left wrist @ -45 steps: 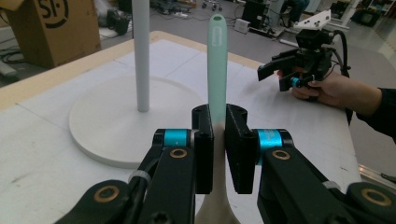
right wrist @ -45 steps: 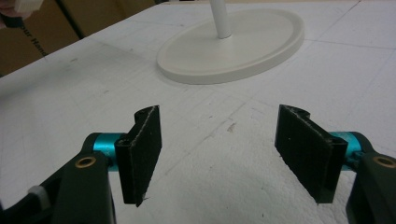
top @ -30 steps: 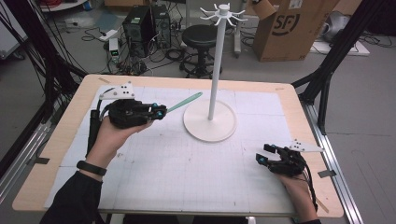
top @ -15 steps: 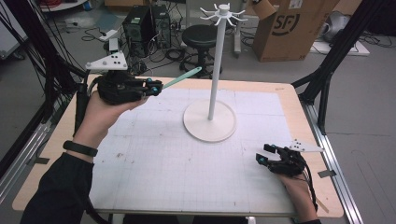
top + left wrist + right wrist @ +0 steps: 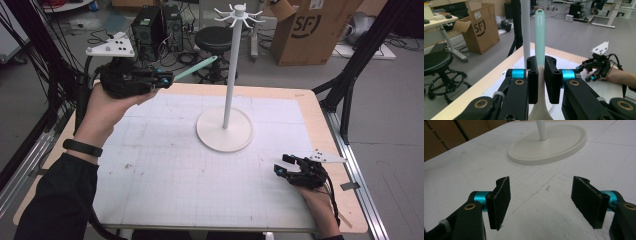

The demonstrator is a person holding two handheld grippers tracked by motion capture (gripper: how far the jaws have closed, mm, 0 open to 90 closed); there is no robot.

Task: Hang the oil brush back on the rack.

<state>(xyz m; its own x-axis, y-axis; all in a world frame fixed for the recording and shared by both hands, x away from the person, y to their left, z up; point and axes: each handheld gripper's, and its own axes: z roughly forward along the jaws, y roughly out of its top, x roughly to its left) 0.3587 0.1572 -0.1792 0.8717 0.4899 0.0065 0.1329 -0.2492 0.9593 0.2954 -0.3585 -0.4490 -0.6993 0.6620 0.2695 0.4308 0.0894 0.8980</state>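
My left gripper (image 5: 162, 80) is held high over the table's far left corner, shut on a mint-green utensil handle (image 5: 196, 67) that points toward the white stand's pole (image 5: 232, 75). In the left gripper view the mint-green handle (image 5: 540, 35) rises between the black jaws of the left gripper (image 5: 541, 75), with the stand's pole (image 5: 525, 32) just left of it. The stand (image 5: 224, 131) has a round base and hooks at its top (image 5: 239, 12). My right gripper (image 5: 281, 167) rests at the table's near right, open and holding nothing. Ahead of the right gripper (image 5: 541, 202) lies the stand's base (image 5: 549, 145).
A white gridded mat (image 5: 190, 170) covers the wooden table (image 5: 320, 120). Beyond the far edge stand a black stool (image 5: 214, 40), a computer case (image 5: 150, 25) and a cardboard box (image 5: 315, 30). Black frame legs (image 5: 350, 90) rise at the right.
My left gripper has risen from near the table to well above its far left corner, carrying the mint-green handle. The right gripper has stayed still.
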